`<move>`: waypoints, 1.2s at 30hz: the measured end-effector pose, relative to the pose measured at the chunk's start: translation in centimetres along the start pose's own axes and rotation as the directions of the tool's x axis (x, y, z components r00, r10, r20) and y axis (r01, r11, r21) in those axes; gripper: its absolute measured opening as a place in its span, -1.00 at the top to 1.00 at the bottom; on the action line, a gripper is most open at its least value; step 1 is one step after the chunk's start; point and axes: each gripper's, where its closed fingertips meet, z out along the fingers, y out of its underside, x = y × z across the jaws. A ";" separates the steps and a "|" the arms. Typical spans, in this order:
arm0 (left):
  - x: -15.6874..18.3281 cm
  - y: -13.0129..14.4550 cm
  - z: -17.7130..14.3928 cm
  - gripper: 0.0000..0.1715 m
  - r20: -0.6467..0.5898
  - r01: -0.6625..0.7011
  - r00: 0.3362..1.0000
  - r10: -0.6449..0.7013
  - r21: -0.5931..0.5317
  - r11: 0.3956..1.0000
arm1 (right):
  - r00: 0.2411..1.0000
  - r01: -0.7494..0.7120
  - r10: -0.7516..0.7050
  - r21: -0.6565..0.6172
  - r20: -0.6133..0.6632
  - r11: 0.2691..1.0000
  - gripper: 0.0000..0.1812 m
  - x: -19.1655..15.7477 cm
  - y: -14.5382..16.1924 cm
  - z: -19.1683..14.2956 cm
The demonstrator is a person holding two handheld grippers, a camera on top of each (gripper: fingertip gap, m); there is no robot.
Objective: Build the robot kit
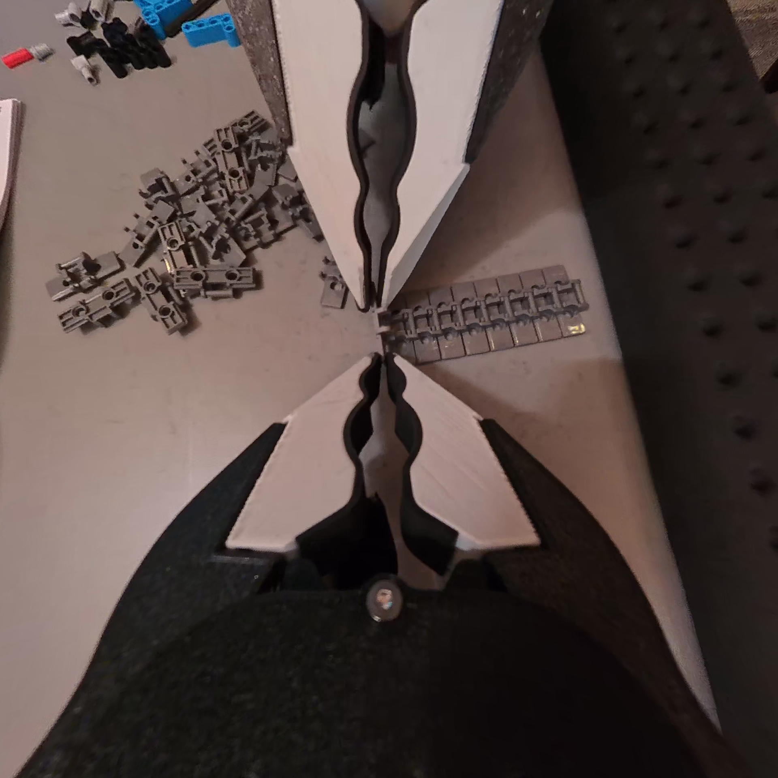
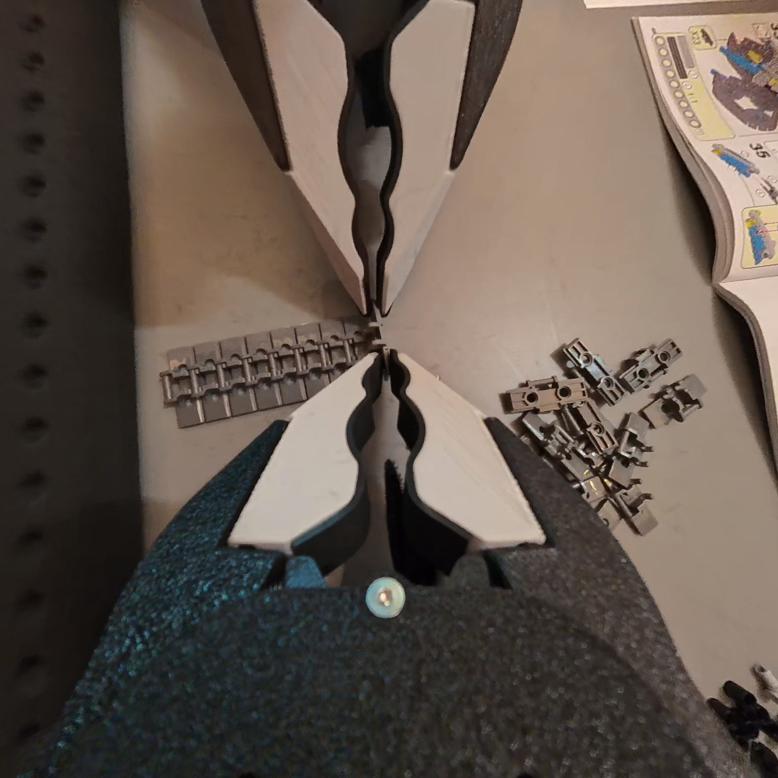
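Observation:
A chain of grey track links (image 1: 496,320) lies flat on the beige table, also in the right wrist view (image 2: 252,379). My two grippers meet tip to tip at its free end. My left gripper (image 1: 381,358) is shut, its tips pinching the near edge of the end link. My right gripper (image 2: 385,353) is shut on the same end from the opposite side. Each shows in the other's view: the right gripper (image 1: 372,301) and the left gripper (image 2: 374,309). Whether the end link is joined to the chain is hidden by the tips.
A pile of loose grey track links (image 1: 202,235) lies beside the grippers, also in the right wrist view (image 2: 598,433); one loose link (image 1: 334,290) sits by the right gripper. Blue beams (image 1: 206,33), black pieces (image 1: 122,50) and an open booklet (image 2: 715,147) lie farther off. A dark studded mat (image 1: 682,252) borders the chain's far end. The tips of both grippers are at nearly the same place.

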 end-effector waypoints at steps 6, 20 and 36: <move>-0.2 -0.1 0.2 0.98 0.000 0.034 0.999 -0.034 0.007 0.999 | 0.998 -0.047 0.048 -0.026 0.035 0.999 0.97 0.2 0.2 0.3; 0.1 -0.4 0.0 0.97 0.040 0.006 0.999 -0.004 -0.033 0.999 | 0.986 -0.133 0.125 0.075 0.106 0.988 0.94 -0.1 0.1 -0.3; -0.7 -0.1 0.1 0.97 -0.028 0.180 0.983 -0.179 0.018 0.984 | 0.996 -0.017 0.008 0.108 0.085 0.994 0.87 -1.5 -0.2 -1.2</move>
